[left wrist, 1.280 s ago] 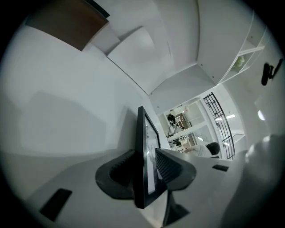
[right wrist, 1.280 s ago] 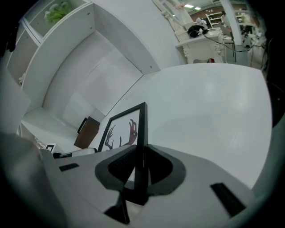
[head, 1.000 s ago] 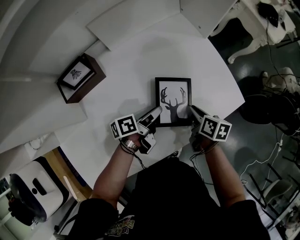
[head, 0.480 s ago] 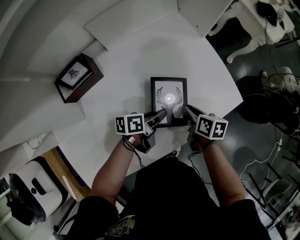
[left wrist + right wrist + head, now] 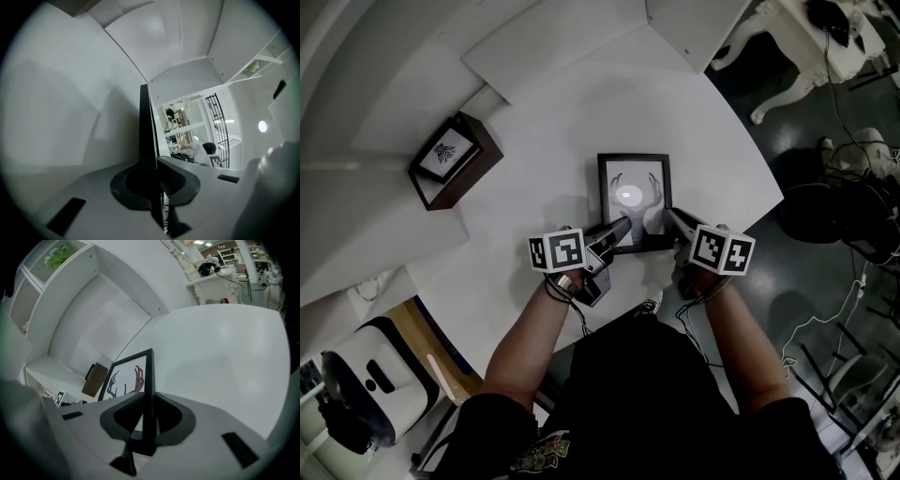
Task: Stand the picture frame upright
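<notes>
The black picture frame point(image 5: 634, 202) with a deer-antler print sits on the white table point(image 5: 712, 141), and its glass catches a bright glare. My left gripper point(image 5: 619, 232) is at the frame's near left corner. Its jaws have just been closing, and in the left gripper view point(image 5: 157, 187) they press on the frame's thin black edge point(image 5: 146, 131). My right gripper point(image 5: 673, 221) is shut on the near right edge. The right gripper view point(image 5: 145, 425) shows the frame point(image 5: 129, 376) rising from between the jaws.
A brown box frame point(image 5: 455, 157) with a small print stands at the table's back left. The table's curved edge point(image 5: 769, 202) runs close on the right, with dark floor and white furniture point(image 5: 787, 66) beyond. White shelving point(image 5: 70, 301) backs the table.
The left gripper slid right onto the frame's left edge and its jaws closed on it. The frame shifted a little left and tilted, so a glare now shows on its glass.
</notes>
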`<action>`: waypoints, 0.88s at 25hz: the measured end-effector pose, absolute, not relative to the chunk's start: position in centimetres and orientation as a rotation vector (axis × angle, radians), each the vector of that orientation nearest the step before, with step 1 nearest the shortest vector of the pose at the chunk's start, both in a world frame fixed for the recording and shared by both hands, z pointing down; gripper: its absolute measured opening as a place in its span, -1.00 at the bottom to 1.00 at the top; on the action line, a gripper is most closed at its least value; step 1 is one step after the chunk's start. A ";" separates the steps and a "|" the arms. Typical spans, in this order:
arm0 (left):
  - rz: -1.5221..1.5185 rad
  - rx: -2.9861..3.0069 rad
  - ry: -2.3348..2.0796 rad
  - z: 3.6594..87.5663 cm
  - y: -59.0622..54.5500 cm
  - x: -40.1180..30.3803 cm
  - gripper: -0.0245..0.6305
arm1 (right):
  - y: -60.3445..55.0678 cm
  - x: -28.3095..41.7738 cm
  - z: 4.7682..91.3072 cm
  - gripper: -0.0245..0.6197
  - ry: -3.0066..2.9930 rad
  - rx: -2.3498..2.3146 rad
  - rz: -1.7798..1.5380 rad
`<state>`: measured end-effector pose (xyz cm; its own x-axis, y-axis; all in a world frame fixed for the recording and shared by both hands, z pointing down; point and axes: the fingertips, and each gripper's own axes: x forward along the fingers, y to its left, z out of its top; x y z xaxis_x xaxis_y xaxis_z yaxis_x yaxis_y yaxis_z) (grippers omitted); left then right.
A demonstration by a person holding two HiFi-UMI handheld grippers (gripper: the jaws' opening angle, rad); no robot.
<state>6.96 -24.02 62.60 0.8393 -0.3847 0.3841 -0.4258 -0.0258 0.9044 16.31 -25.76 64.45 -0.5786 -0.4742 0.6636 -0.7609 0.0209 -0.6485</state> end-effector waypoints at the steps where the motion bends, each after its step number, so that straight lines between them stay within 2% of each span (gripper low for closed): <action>1: 0.023 1.640 -0.642 62.5 -24.0 7.0 -0.84 | -25.8 16.3 64.5 -0.72 -2.039 1.273 1.586; 11: -0.092 1.620 -0.621 62.1 -24.1 6.7 -0.88 | -25.8 16.1 64.3 -0.71 -2.077 1.225 1.627; 22: -0.175 1.690 -0.561 59.2 -23.9 6.8 -0.88 | -26.6 16.4 62.4 -0.45 -2.256 1.077 1.876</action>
